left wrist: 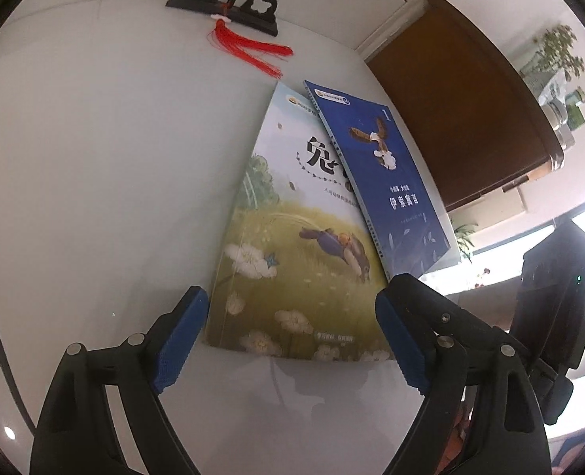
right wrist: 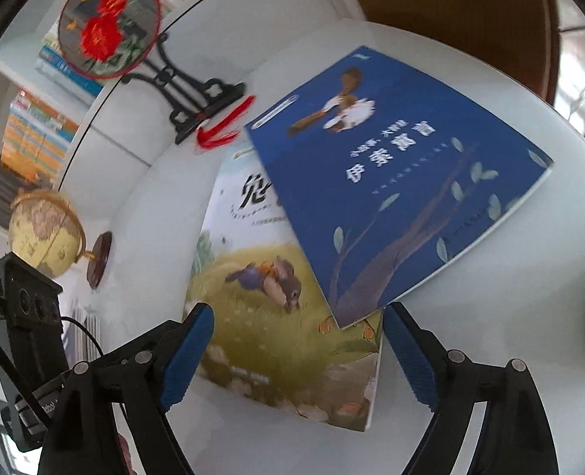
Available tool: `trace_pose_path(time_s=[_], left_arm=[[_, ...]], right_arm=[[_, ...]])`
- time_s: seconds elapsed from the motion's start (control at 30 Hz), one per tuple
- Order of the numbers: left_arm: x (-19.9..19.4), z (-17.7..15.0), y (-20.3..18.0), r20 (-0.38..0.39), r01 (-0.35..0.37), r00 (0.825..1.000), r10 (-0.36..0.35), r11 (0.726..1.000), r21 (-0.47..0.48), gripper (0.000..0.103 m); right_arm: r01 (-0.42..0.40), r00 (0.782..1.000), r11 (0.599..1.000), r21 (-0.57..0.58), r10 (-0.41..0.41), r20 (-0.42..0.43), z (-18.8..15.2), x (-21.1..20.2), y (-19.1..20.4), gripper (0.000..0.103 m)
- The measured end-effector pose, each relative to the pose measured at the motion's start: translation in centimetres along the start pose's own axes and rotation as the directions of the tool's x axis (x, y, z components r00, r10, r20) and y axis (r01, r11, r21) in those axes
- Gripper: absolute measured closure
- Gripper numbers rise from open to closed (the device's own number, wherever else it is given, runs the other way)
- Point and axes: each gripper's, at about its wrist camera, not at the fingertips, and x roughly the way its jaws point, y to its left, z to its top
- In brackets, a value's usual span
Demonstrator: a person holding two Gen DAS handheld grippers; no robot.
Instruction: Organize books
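Left wrist: left gripper (left wrist: 290, 336) tilted down, jaws apparently wide.

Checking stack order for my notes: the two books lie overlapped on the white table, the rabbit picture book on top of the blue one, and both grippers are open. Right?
Not quite. The blue book lies on top, covering part of the rabbit picture book; the right wrist view shows it. They do overlap on the white table, and the left gripper and right gripper are open.
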Motion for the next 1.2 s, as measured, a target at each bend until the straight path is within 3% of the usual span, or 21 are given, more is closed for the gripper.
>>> trace_pose_path(time_s=[0.17, 0.3, 0.47, 0.57, 0.7, 0.8, 0.9, 1.03, 1.1, 1.2], left_arm=[[0.2, 1.1, 0.6, 0.023, 0.036, 0.999, -0.037, 0.999, 0.009, 0.014], [1.0, 2.3, 0.3, 0.020, 0.071, 0.997, -0.071, 0.997, 0.010, 0.010], [2.0, 2.0, -1.7, -0.036, -0.041, 0.998, 0.046, 0.991, 0.126, 0.010], [1.4, 1.6, -1.2, -0.036, -0.034, 0.999, 0.036, 0.997, 0.074, 0.010], [-0.4, 0.2, 0.3, -0.042, -0.073, 0.996, 0.074, 0.997, 0.027, 0.010], [-2.3, -1.6, 2.5, -0.052, -0.138, 0.989, 0.138, 0.990, 0.004, 0.010], [-4.1, -3.1, 4.4, -0.064, -0.192, 0.980, 0.190, 0.981, -0.034, 0.009], [-5.9, -4.3, 6.6, -0.060, -0.240, 0.970, 0.235, 0.966, -0.098, 0.010], [-6.2, -4.1, 7.4, -0.061, -0.260, 0.965, 0.254, 0.956, -0.138, 0.010], [-7.0, -3.2, 7.6, -0.051, -0.309, 0.951, 0.306, 0.929, -0.204, 0.010]], right_arm=[[0.032, 0.999, 0.995, -0.091, -0.031, 0.008, -1.0, 0.4, 1.6, 0.015], [0.014, 1.000, 0.996, -0.093, -0.012, 0.023, -0.6, 1.1, 1.6, 0.013], [-0.004, 1.000, 0.984, -0.179, 0.004, -0.001, -1.1, 1.8, 2.7, 0.000], [-0.018, 1.000, 0.976, -0.215, 0.015, -0.015, -1.5, 2.1, 3.4, 0.000], [-0.100, 0.994, 0.967, -0.236, 0.089, -0.056, -2.3, 2.3, 4.1, 0.000], [-0.184, 0.980, 0.943, -0.276, 0.155, -0.125, -3.7, 2.7, 5.8, 0.000], [-0.286, 0.951, 0.923, -0.258, 0.242, -0.191, -5.1, 3.2, 7.2, 0.000], [-0.346, 0.925, 0.900, -0.265, 0.280, -0.257, -7.6, 3.8, 9.8, 0.000], [-0.393, 0.902, 0.887, -0.241, 0.321, -0.289, -8.3, 4.2, 10.4, 0.002], [-0.391, 0.899, 0.891, -0.230, 0.316, -0.304, -8.6, 3.9, 10.5, 0.004]])
